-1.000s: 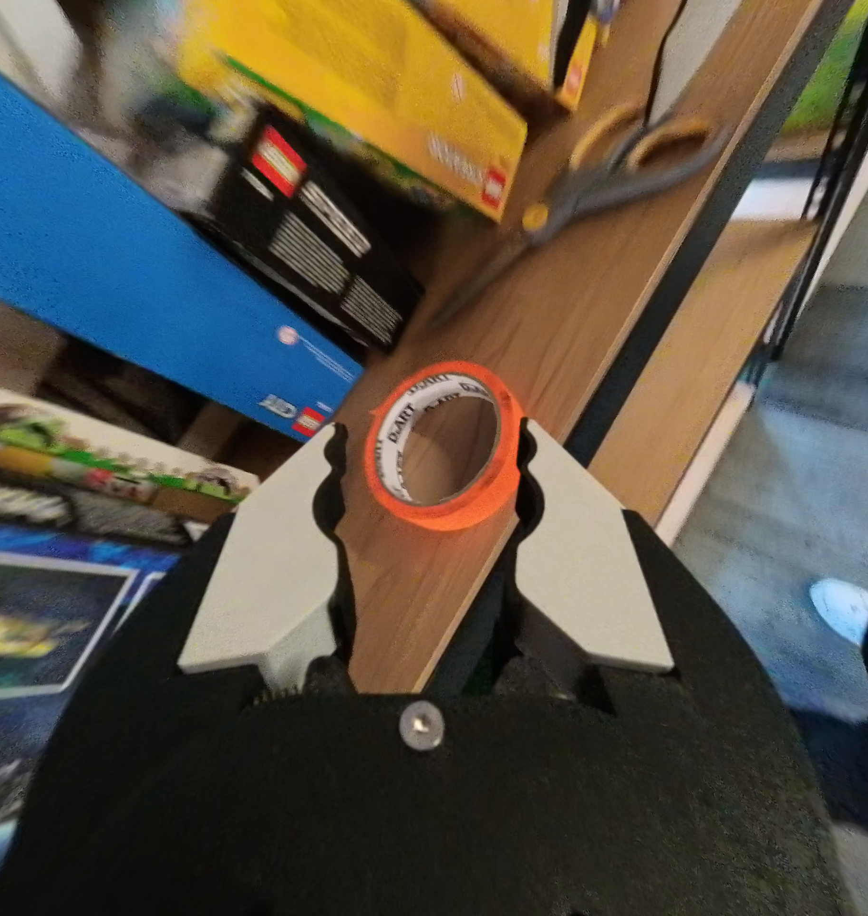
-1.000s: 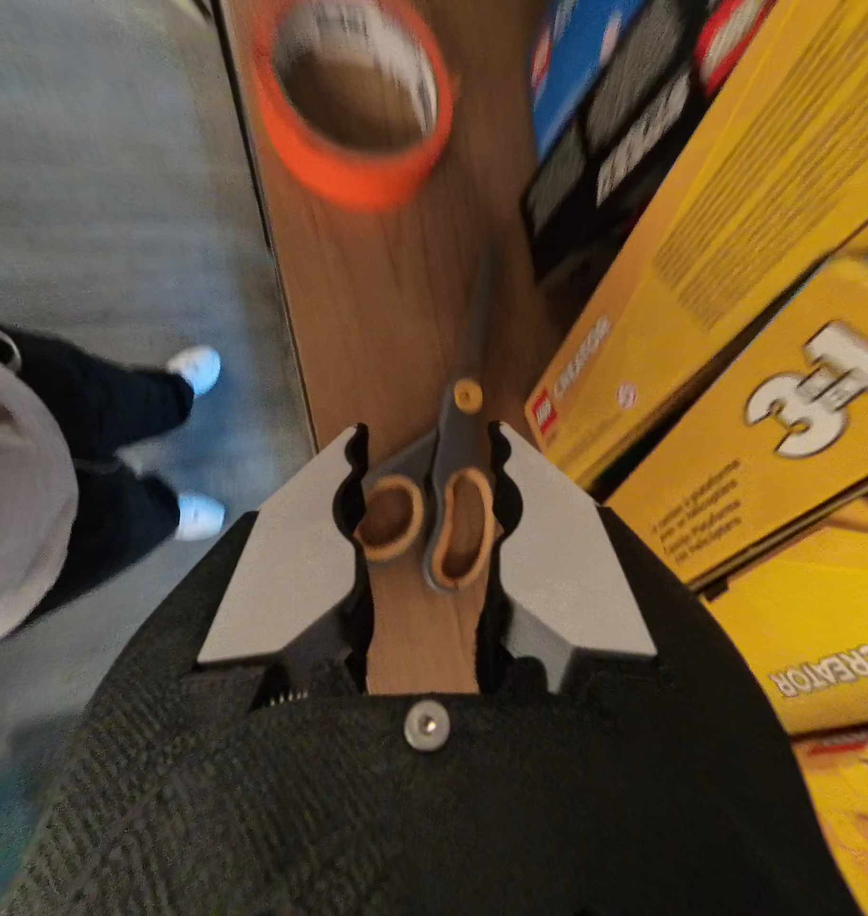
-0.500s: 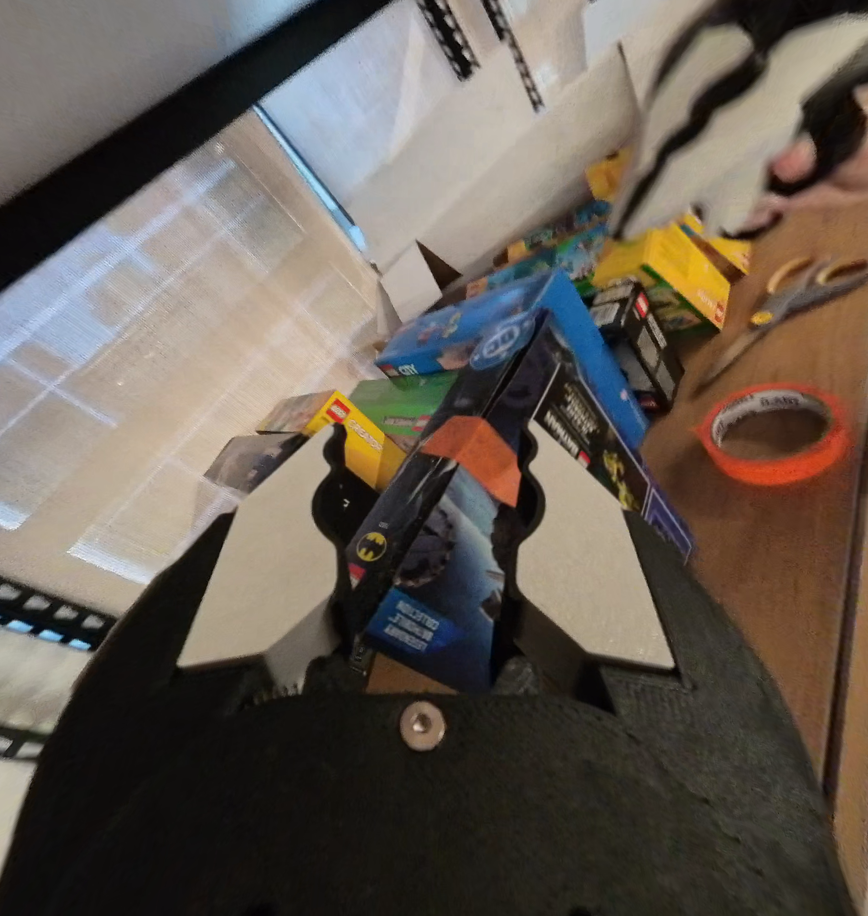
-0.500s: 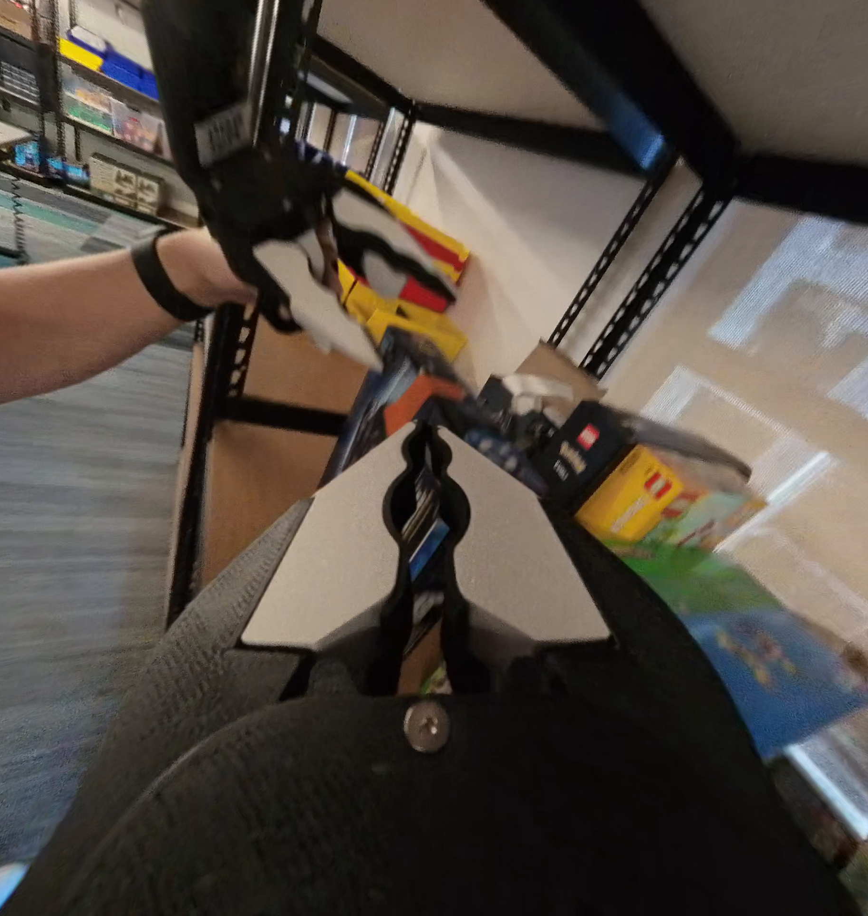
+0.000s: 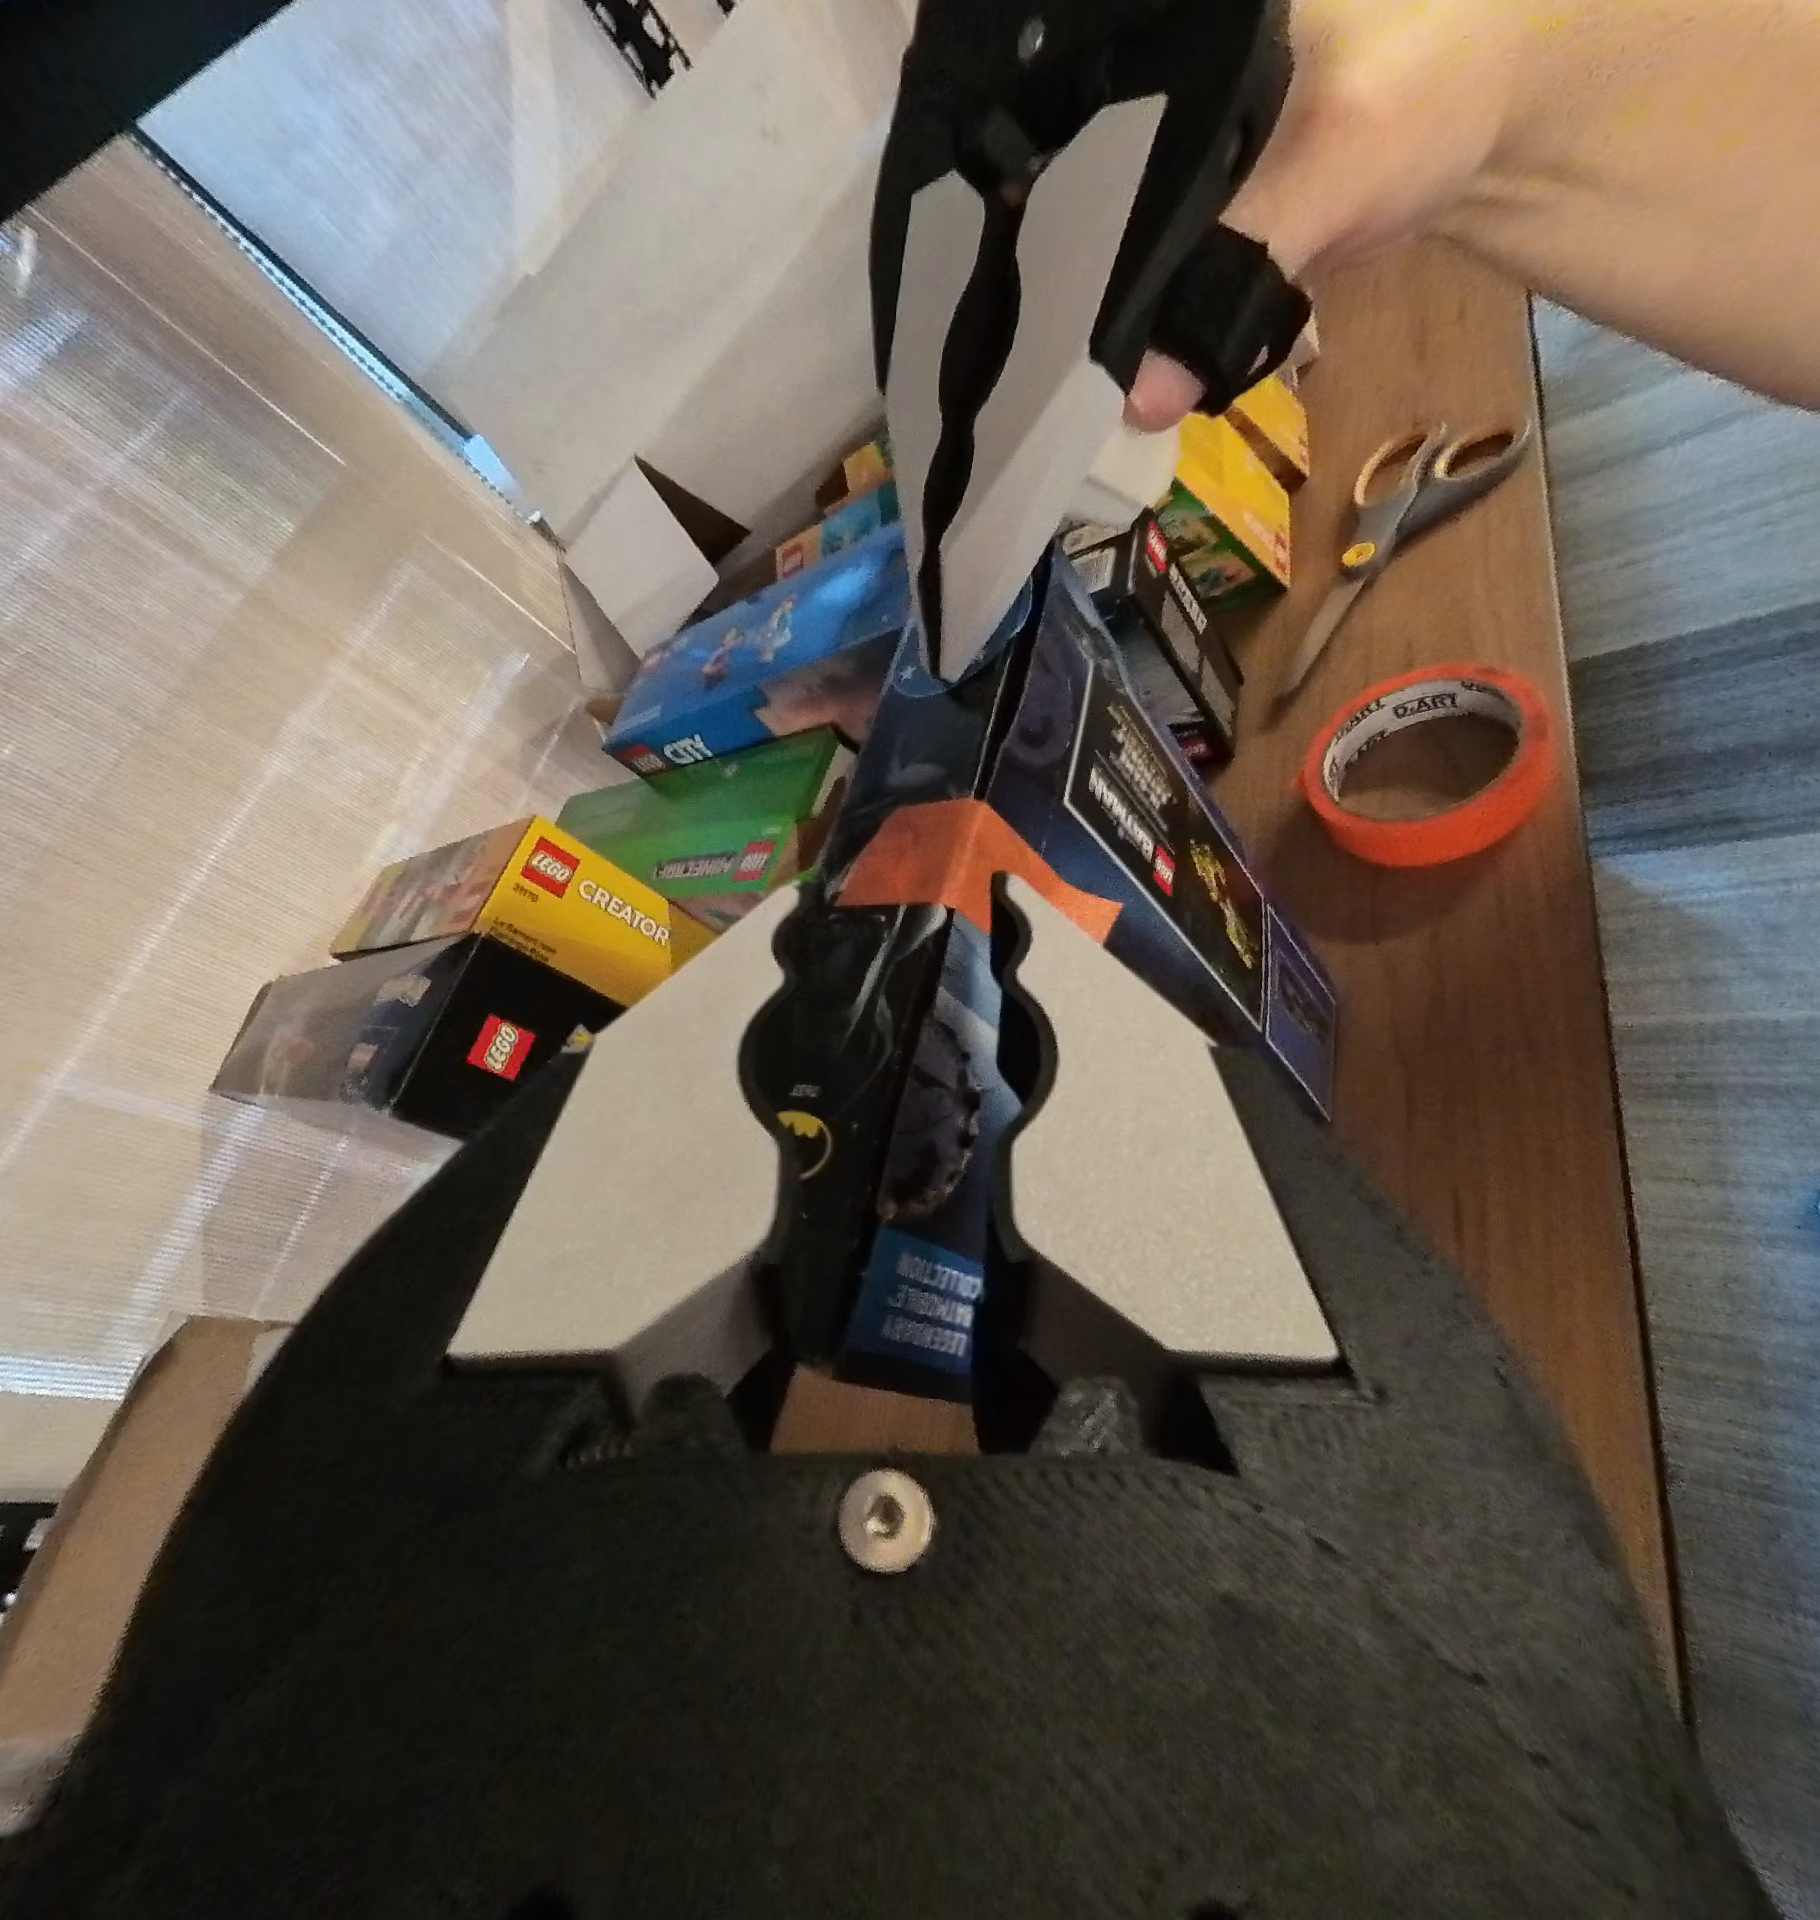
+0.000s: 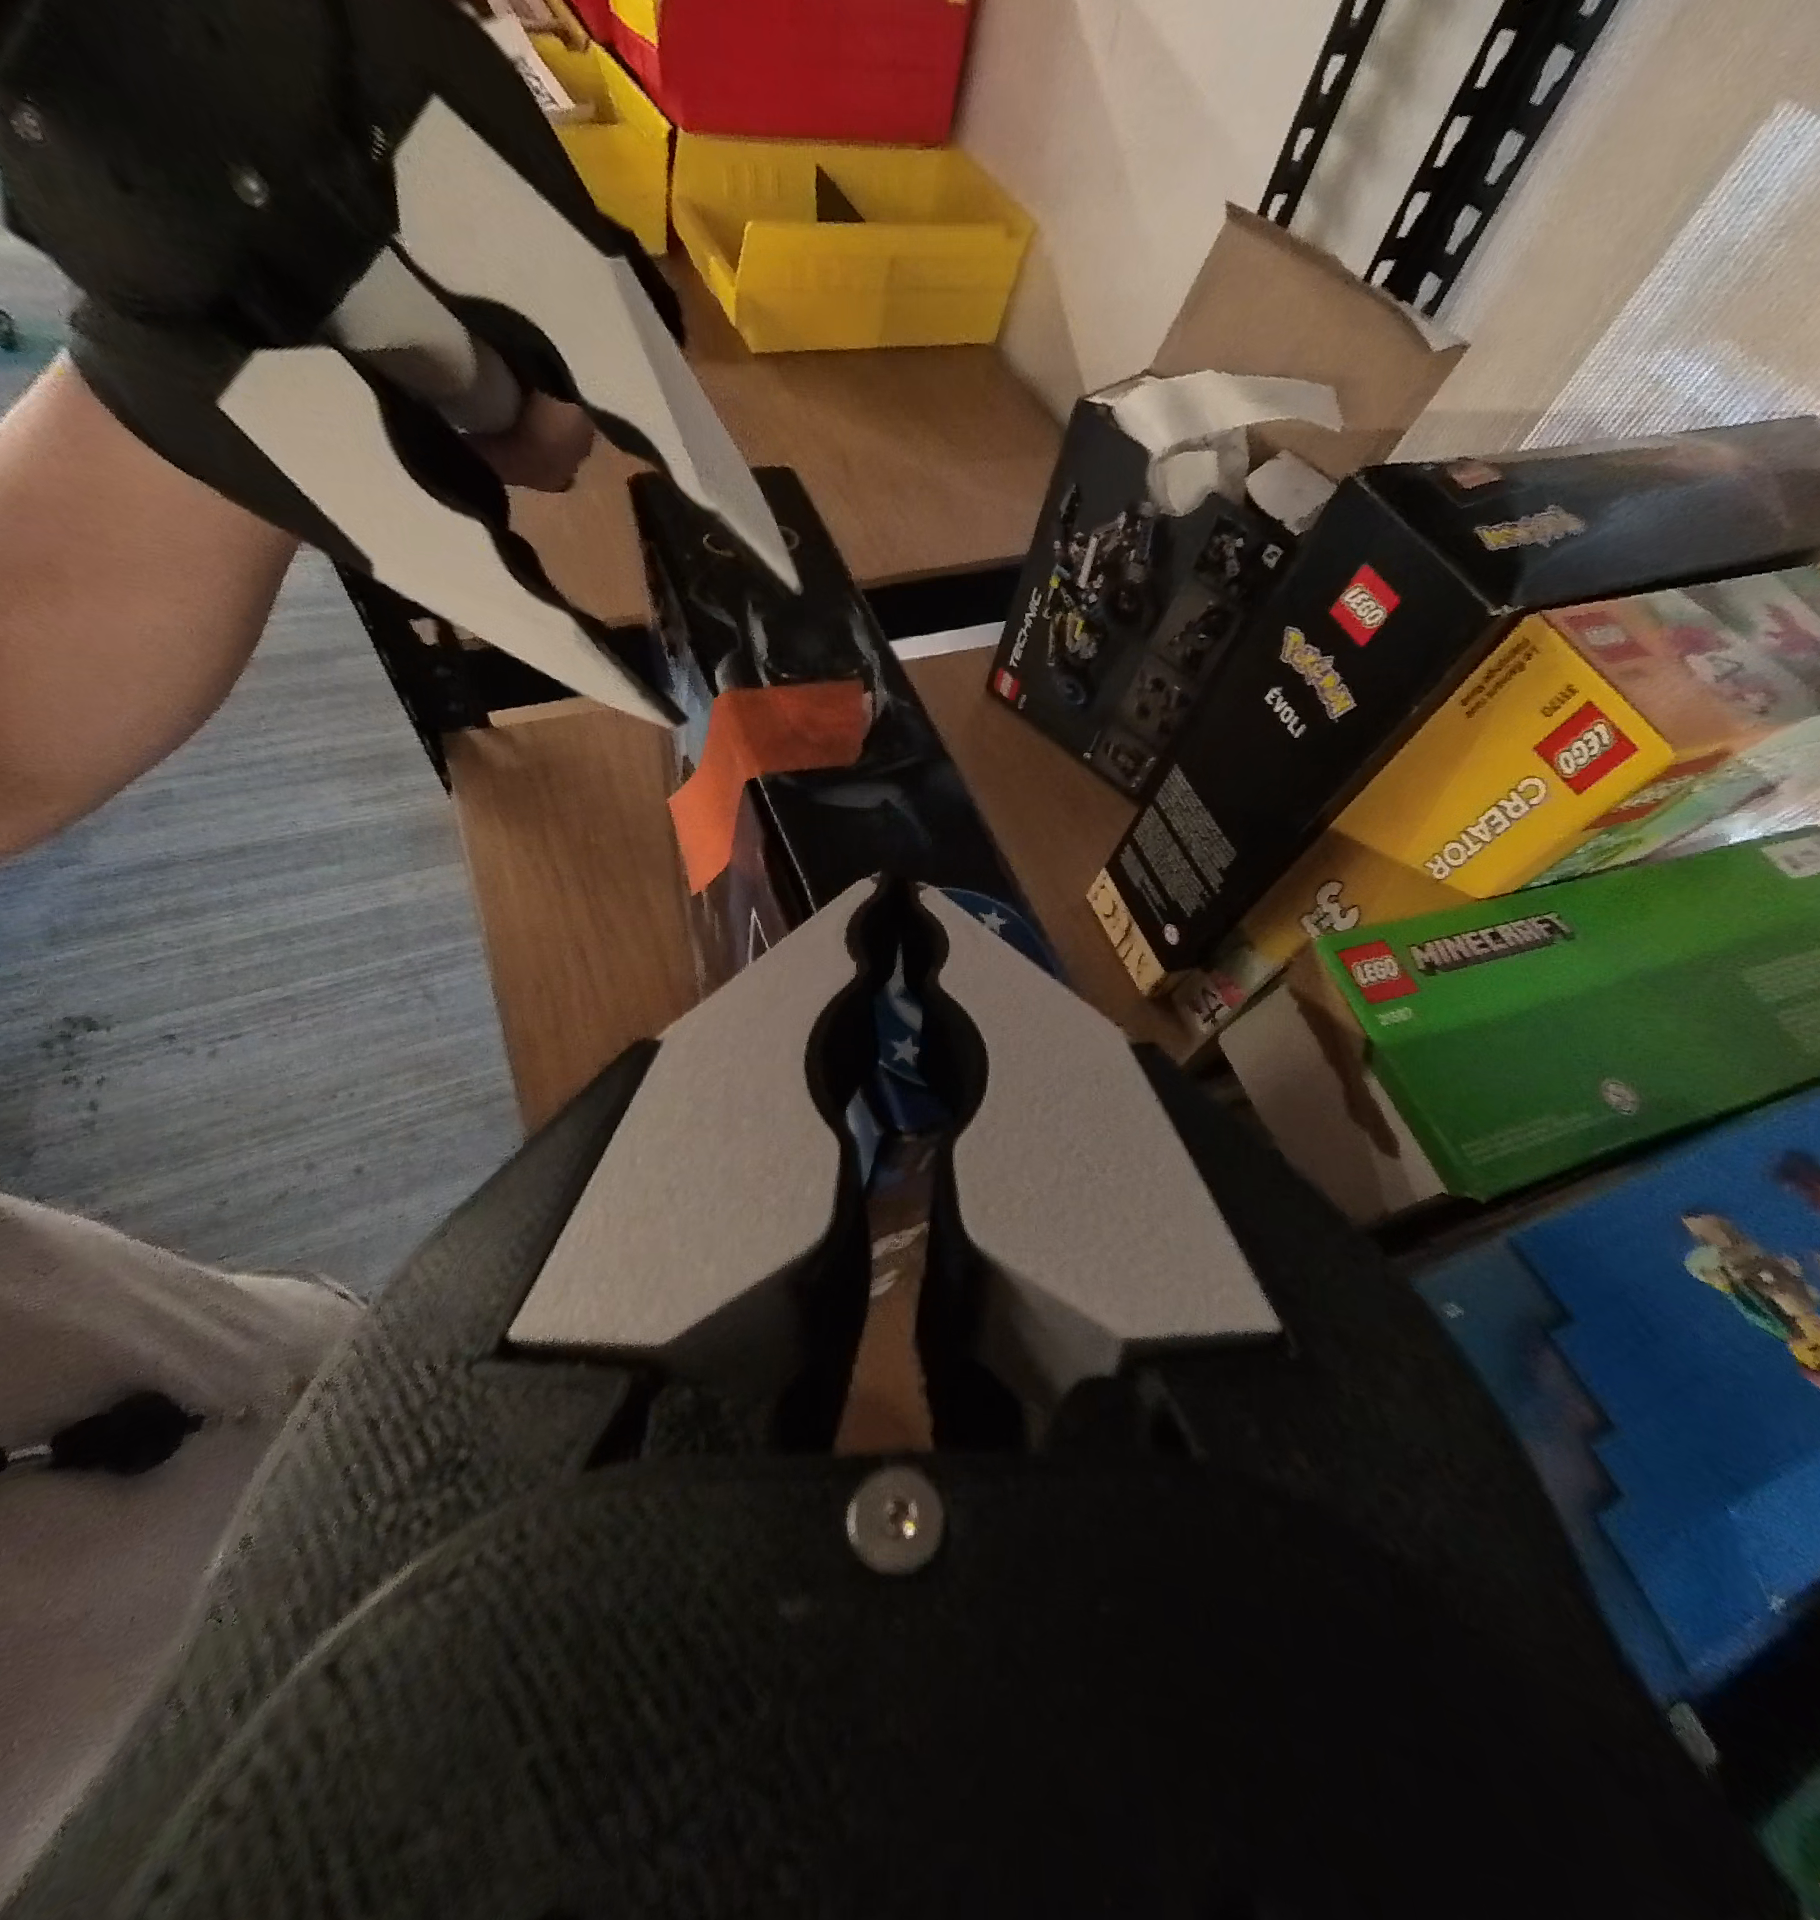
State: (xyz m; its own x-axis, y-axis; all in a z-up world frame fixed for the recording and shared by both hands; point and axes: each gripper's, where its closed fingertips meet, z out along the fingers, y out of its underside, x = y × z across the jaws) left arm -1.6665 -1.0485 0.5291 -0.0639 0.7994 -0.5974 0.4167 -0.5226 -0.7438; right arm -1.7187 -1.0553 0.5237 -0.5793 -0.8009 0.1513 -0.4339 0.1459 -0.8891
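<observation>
1. The left claw (image 5: pixel 942 888) is clamped on the near end of the dark box (image 5: pixel 1145 831), one finger on each side of its narrow edge. Its tips sit right at the orange strip (image 5: pixel 947 857) taped over that corner.
2. The right claw (image 6: pixel 901 894) is pinched nearly closed on the box's other end, gripping a blue, star-printed flap (image 6: pixel 901 1049) between its pads.
3. So the box is held between the two claws, end to end, over the wooden shelf (image 5: pixel 1457 1143). I can't tell whether its bottom edge touches the wood.
4. The box carries a yellow-and-black emblem, a red square logo and white print on its side panel.
5. Just beside it on the shelf lies a roll of orange tape (image 5: pixel 1431 764), flat, with black lettering round its white core.
6. Past the roll are grey scissors (image 5: pixel 1405 509) with tan handle loops, blades closed and pointing toward the tape.
7. On the other side is a jumble of toy-brick boxes, each with the same red square logo:
   - a green box (image 6: pixel 1612 1018)
   - a yellow box (image 6: pixel 1498 758)
   - a black box (image 6: pixel 1301 665) with yellow lettering
   - a blue box (image 6: pixel 1664 1403)
   - a black box with a torn top (image 6: pixel 1114 623)
8. On the next shelf beyond are yellow bins (image 6: pixel 854 239) under a red bin (image 6: pixel 812 62).
</observation>
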